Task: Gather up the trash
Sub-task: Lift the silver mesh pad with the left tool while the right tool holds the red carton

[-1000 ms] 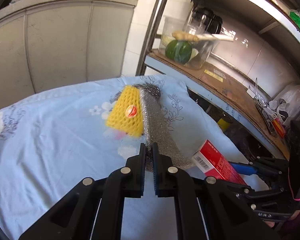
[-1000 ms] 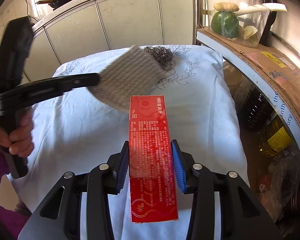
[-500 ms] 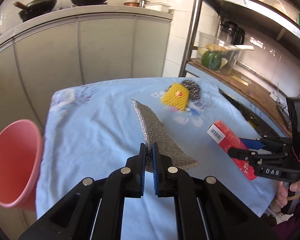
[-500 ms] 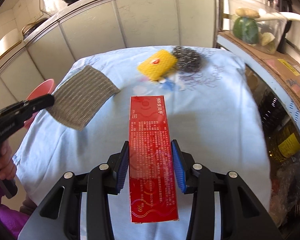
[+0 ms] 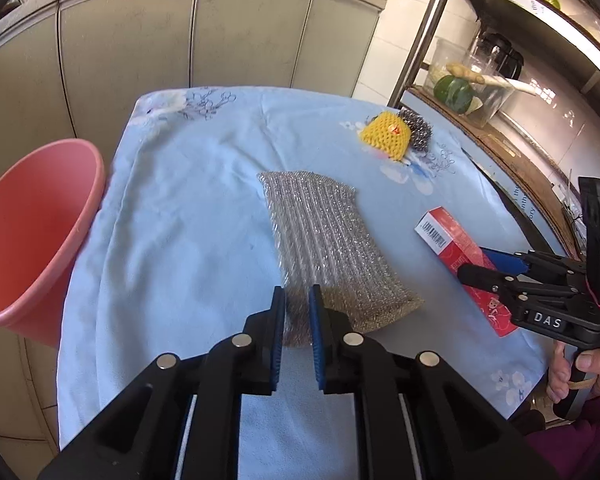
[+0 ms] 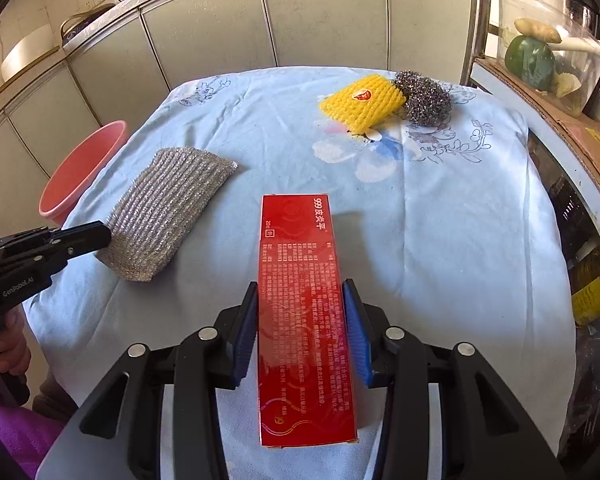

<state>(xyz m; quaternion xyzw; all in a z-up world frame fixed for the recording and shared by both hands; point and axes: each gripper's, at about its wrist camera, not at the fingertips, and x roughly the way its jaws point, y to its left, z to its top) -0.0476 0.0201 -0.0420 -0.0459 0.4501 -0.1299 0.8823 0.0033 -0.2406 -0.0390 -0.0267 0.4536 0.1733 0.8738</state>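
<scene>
I have two pieces of trash in play at once, one per hand. My right tongs (image 6: 300,332) are clamped on the red carton (image 6: 304,312), the blue pads pressing its long sides near the middle so that it sticks out straight ahead and stays balanced over the desk (image 6: 440,248). I judge that grip sensible for a light, stiff box: held across the narrow width, it cannot swivel on the way to the bin.

My left tongs (image 5: 298,320) have just been opening. The silver scouring pad (image 5: 324,248) sits with its near edge in the gap between the pads, but the jaws stand apart from it and no longer pinch it. The pad looks blurred in the left view, so I cannot tell whether it hangs in the air or already lies on the cloth. In that view the pink bucket (image 5: 32,240) is at nine o'clock, off the edge of the desk, its mouth tilted toward me; the pad is over the cloth, not over the bucket. If the bucket is the target, which I take it to be, letting go here would drop the pad short of it.

Two items remain at the far end of the desk, at about one o'clock in both views: the yellow foam net (image 6: 362,104) and the steel wool ball (image 6: 422,98), touching each other. Neither tongs is near them, so I reckon they come afterwards.
</scene>
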